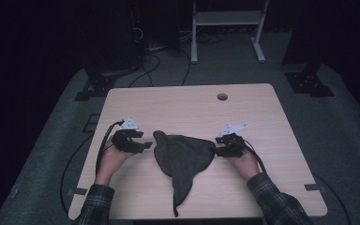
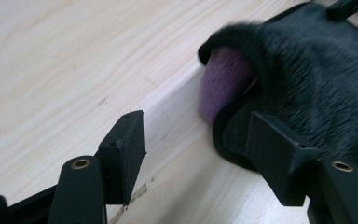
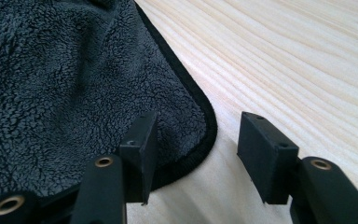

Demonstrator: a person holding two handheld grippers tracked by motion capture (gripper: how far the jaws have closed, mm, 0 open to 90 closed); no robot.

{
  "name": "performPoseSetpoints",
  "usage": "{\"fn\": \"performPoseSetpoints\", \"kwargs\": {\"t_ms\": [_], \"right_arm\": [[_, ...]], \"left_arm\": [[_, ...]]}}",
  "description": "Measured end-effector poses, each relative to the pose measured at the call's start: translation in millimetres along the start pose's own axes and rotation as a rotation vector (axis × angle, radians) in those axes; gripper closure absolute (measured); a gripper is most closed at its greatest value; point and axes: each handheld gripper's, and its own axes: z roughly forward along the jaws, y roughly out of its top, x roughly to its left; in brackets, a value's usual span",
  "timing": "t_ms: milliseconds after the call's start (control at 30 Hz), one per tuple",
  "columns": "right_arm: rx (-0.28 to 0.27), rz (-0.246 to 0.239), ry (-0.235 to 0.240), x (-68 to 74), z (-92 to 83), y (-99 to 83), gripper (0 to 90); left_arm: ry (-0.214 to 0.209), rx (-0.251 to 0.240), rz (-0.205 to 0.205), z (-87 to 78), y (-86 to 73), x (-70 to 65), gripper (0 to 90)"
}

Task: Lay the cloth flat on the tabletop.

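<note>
Cloth (image 1: 183,159) first: dark grey, fleecy, with a black stitched border, lying crumpled in the middle of the near half of the light wood table (image 1: 187,101), and a thin tail of it trails toward the near edge. From the left gripper view you can see a rolled-over fold (image 2: 223,88) that shows a purple underside, so it looks like the thing is two-coloured. Left gripper (image 1: 143,145) sits just off the cloth's left side, jaws spread apart with bare table between them; one jaw is right up against the fuzzy edge near that purple fold, but nothing is pinched, so it's holding nothing. Right gripper (image 1: 217,149) is at the cloth's right corner (image 3: 200,126), jaws also apart at a middling gap; the rounded, black-edged corner lies low between them, closer to one jaw, and the pads aren't pressing on it as far as I can see. Both grippers are held in a person's hands coming in from the bottom of the high view, plaid sleeves (image 1: 274,199) on the forearms, cables trailing off each side. Farther out there's a round hole (image 1: 222,97) in the tabletop near the far edge, and beyond the table a white frame (image 1: 227,28) stands on the dark floor.
</note>
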Motion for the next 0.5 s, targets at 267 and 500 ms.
{"fn": "performPoseSetpoints", "kwargs": {"t_ms": [267,500], "right_arm": [[-0.001,-0.004,-0.003,0.5,0.2,-0.2,47.4],[-0.001,-0.015,-0.001,1.6,0.1,-0.1,51.1]], "left_arm": [[-0.071,0.051,-0.029,30.2,-8.0,-1.3,31.0],[-0.066,0.067,-0.034,50.0,-6.6,-5.6,34.5]]}}
